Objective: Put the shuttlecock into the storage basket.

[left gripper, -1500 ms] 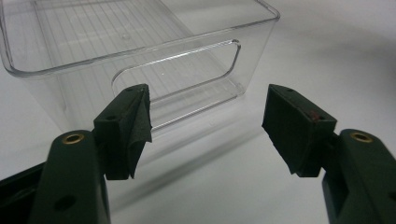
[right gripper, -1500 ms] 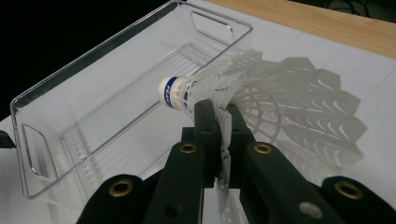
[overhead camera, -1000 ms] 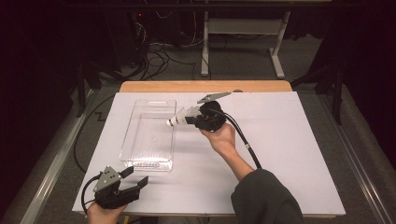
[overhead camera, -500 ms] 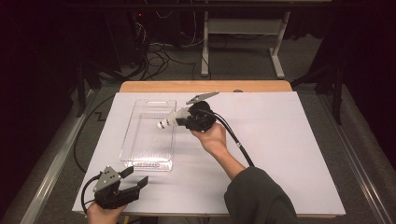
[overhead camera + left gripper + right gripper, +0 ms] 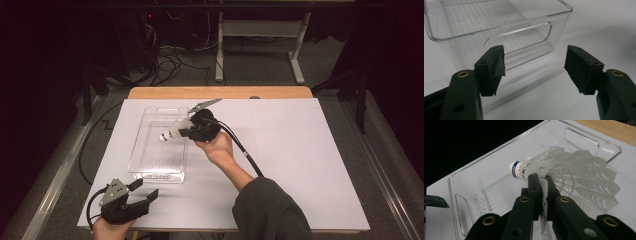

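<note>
Pinching a white shuttlecock (image 5: 564, 173) by the edge of its plastic skirt, the right tool (image 5: 541, 187) holds it in the air over the clear plastic bin (image 5: 150, 172). In the right gripper view the two black jaws stand nearly together with the thin skirt squeezed between them, and the cork end with its blue band points away from the tool, toward the far wall of the bin. From the high view the shuttlecock (image 5: 170, 132) hangs above the bin's right half, cork end lower and to the left, clear of the bin floor as far as can be told. The right tool (image 5: 186, 131) sits at the bin's right rim, held by a hand (image 5: 217, 147) that comes up from the bottom of the view, its cable trailing back over the white worktop (image 5: 300, 160).

Near the worktop's front left corner, the left tool (image 5: 145, 192) rests low, well apart from the shuttlecock. In the left gripper view its jaws are spread wide with nothing between them, and the left tool (image 5: 534, 62) faces the bin's (image 5: 499, 25) near end wall and its cut-out handle just ahead.
</note>
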{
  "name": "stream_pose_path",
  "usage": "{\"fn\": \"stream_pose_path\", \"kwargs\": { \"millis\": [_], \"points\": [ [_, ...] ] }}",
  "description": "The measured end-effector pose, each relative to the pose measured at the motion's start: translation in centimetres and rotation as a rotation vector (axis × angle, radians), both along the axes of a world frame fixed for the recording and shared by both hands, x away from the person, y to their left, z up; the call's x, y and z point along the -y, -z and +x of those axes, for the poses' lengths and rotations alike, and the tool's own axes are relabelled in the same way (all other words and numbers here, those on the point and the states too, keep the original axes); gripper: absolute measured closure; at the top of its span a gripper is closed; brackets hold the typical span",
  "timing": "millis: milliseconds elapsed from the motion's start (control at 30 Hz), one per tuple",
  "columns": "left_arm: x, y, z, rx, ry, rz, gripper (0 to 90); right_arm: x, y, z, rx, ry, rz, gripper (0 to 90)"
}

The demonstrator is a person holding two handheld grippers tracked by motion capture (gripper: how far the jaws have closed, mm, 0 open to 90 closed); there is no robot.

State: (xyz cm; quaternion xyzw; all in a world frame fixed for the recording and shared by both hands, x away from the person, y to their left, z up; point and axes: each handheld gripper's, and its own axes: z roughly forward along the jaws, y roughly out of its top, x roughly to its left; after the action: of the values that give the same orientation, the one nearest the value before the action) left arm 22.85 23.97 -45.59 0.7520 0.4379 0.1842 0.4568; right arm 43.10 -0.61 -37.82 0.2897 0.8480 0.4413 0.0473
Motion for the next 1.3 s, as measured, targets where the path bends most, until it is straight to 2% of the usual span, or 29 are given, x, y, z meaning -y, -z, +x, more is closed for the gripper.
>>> {"fn": "stream_pose_path", "kwargs": {
  "millis": [700,1033,1300],
  "points": [
    [-0.2,-0.1,-0.2,0.008,0.006,-0.002,33.2,-4.3,1.2,-0.9,-0.022,-0.062,-0.054,89.3],
    [-0.2,-0.1,-0.2,0.010,0.005,-0.003,33.2,-5.1,1.7,-1.7,-0.037,-0.090,-0.072,89.2],
    [-0.2,-0.1,-0.2,0.008,0.006,-0.001,33.2,-5.6,2.1,-1.8,-0.044,-0.091,-0.076,89.2]
  ]
}}
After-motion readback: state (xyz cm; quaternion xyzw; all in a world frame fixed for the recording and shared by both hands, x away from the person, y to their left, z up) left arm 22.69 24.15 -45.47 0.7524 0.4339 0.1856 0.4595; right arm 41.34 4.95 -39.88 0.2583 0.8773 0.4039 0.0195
